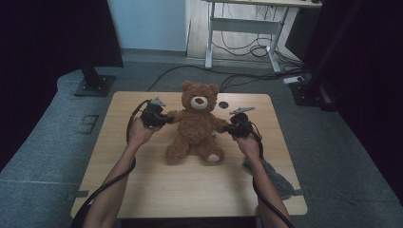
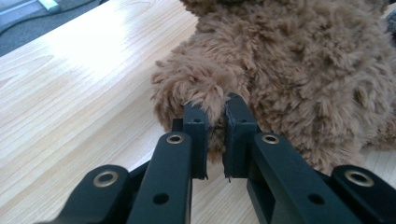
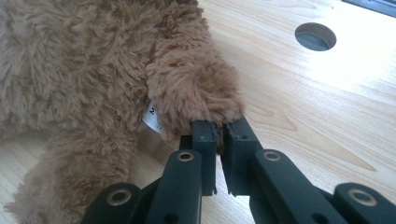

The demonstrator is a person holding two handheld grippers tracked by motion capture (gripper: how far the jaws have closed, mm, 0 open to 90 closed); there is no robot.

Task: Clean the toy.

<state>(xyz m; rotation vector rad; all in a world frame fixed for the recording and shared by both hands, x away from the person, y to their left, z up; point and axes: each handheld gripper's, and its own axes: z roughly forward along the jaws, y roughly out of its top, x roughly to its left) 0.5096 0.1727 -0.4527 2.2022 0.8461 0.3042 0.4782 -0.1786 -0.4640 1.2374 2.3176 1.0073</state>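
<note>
A brown teddy bear [image 1: 196, 124] sits upright in the middle of the wooden table [image 1: 142, 185], facing me. My left gripper [image 1: 165, 118] is shut on the bear's paw [image 2: 196, 88] at the left of the high view, the fur pinched between the black jaws. On the other side my right gripper [image 1: 229, 127] is shut on the opposite paw [image 3: 196, 93]. A white label [image 3: 152, 116] peeks out from the fur beside that paw. Both of the bear's arms are stretched out sideways. Its legs rest on the tabletop.
A round cable hole [image 1: 223, 104] lies in the table behind the bear. Grey cloth [image 1: 278, 178] lies at the table's right edge under my right forearm. A desk frame [image 1: 242, 28] and floor cables stand beyond the table.
</note>
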